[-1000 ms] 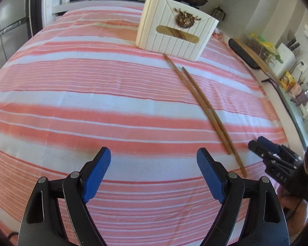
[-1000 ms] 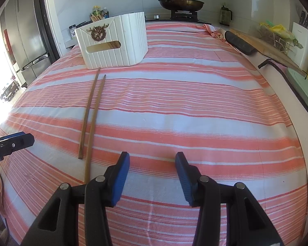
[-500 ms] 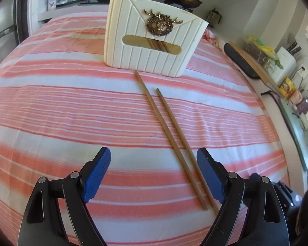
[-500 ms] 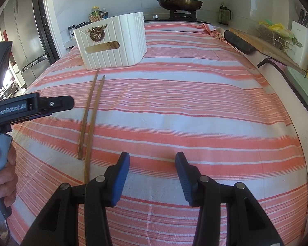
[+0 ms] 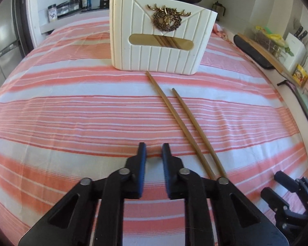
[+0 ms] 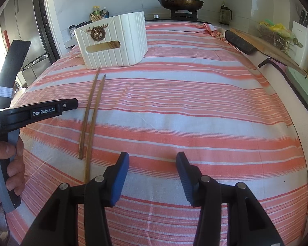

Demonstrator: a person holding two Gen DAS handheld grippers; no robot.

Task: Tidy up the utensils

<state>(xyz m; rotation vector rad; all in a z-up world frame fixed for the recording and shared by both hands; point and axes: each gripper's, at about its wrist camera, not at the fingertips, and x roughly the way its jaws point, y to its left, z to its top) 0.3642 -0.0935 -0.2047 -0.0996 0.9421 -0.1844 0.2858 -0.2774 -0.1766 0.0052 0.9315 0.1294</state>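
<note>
Blue pads of the left tool have just been closing and now stand nearly together with nothing between them, above the striped cloth on the bench; the two loose chopsticks lie just beside it, running toward the white holder, which already has chopsticks standing in it; the right tool hangs half open and empty, near the chopsticks' closer ends; a hand grips the left tool's handle.
</note>
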